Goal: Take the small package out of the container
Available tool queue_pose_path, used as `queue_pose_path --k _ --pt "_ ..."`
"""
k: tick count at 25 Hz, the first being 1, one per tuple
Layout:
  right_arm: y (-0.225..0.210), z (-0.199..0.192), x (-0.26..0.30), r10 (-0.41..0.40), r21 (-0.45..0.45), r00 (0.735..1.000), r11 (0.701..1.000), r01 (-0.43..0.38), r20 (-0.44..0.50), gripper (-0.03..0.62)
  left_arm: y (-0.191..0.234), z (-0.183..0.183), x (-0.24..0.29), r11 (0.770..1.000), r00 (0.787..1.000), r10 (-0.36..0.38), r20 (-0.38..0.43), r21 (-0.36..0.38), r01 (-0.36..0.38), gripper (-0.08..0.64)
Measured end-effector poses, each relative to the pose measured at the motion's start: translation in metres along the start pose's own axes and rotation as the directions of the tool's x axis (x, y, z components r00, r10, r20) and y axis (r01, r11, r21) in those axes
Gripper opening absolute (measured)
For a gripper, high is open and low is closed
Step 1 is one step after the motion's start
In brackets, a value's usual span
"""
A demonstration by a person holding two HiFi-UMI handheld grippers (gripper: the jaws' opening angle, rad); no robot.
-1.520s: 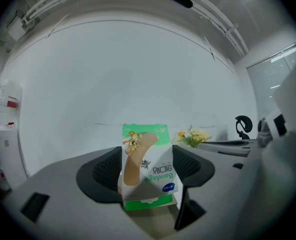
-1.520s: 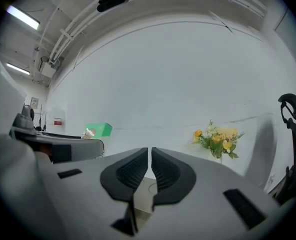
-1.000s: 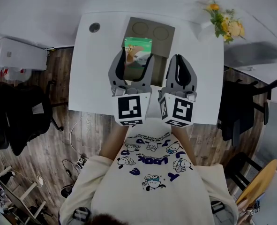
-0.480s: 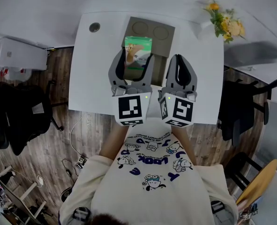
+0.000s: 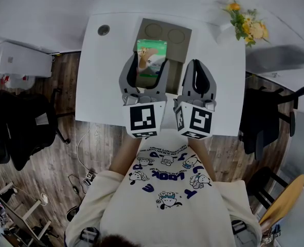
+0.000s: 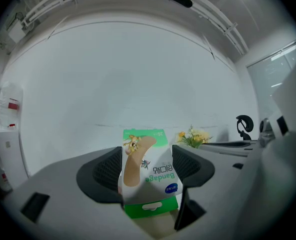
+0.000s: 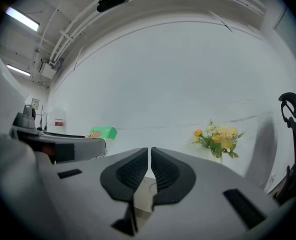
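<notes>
While the left gripper (image 5: 147, 68) is clamping the small package (image 5: 152, 56), the pkg is standing upright between its two jaws, w/ a dark pad pressing on each side edge. Seen in the left gripper view, the white-and-green pkg (image 6: 150, 181) is filling the gap between the jaws: its green top is sticking out past the jaw tips and its lower green strip is sitting down near the jaw roots. Its print is showing a bandage drawing, upside down from this side.

From the head view, the pkg is overlapping the near-left part of the flat brown container (image 5: 168, 35) on the white table (image 5: 100, 86); whether it's touching the container can't be told. Two round hollows are showing in the container's far half.

Just beside it, the right gripper (image 5: 195, 71) is hanging over the container's near-right edge, jaws pressed together w/ nothing between them. A bit of tan container (image 7: 143, 194) is showing below them.

Yellow flowers (image 5: 247, 23) are standing at the table's far-right corner, well apart from both grippers. A small round disc (image 5: 104, 30) is lying at the far-left corner.
</notes>
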State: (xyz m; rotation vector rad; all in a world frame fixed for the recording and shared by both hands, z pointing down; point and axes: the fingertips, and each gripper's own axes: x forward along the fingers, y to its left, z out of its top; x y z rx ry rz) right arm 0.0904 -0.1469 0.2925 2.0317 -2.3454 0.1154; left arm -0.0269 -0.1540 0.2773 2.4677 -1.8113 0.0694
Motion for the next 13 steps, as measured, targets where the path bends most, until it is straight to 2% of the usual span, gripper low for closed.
queue_pose_path --k 13 --pt "-0.002 -0.0008 0.0009 -0.003 -0.002 1.0 1.0 0.003 -0.003 0.038 -0.0011 -0.002 0.0015 1.0 1.0 0.002 -0.005 -0.001 -0.002 0.324"
